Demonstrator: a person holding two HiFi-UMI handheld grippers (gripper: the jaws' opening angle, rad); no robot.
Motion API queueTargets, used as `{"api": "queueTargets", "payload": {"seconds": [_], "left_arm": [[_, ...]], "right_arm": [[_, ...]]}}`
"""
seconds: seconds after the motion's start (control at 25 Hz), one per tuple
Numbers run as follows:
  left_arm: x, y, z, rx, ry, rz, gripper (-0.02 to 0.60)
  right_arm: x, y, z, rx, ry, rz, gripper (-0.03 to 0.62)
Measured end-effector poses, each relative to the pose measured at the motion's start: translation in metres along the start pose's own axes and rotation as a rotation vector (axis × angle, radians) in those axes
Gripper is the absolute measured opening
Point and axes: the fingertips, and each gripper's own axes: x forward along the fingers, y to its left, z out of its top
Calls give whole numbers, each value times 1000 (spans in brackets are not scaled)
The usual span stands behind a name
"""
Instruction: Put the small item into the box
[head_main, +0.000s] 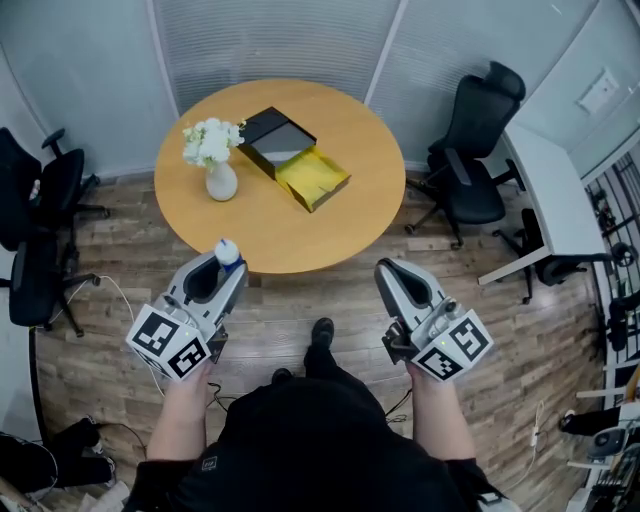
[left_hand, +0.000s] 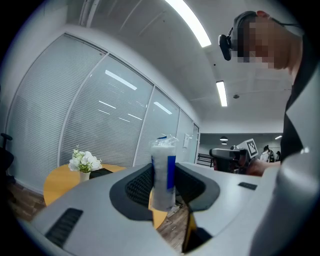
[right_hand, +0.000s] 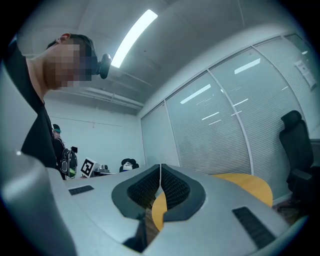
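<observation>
Item (left_hand: 162, 172) blue-labelled, print unreadable, pinched in left tongs (head_main: 224, 266) | right tongs (right_hand: 160, 175) pressed together

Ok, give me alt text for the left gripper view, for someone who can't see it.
The left tongs are shut on a small white-and-blue packet in clear wrap, held upright. Beyond, at left, a round wooden table carries a white vase of white flowers, with blind-covered glass walls behind.

We see an office meeting room: a round wooden table (head_main: 285, 235) with black swivel chairs (head_main: 476, 150) near it, glass partition walls (head_main: 262, 40) fitted with blinds, a white desk (head_main: 552, 195) at one side, and ceiling strip lights (left_hand: 187, 22).
</observation>
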Motion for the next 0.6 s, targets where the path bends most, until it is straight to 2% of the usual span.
{"api": "queueTargets", "payload": {"seconds": [0.24, 0.6], "left_arm": [[48, 14, -8, -13, 31, 20, 135], [141, 36, -2, 3, 70, 56, 133]], "right_arm": [[15, -47, -5, 35, 13, 27, 37], [48, -145, 0, 86, 4, 69, 37]]}}
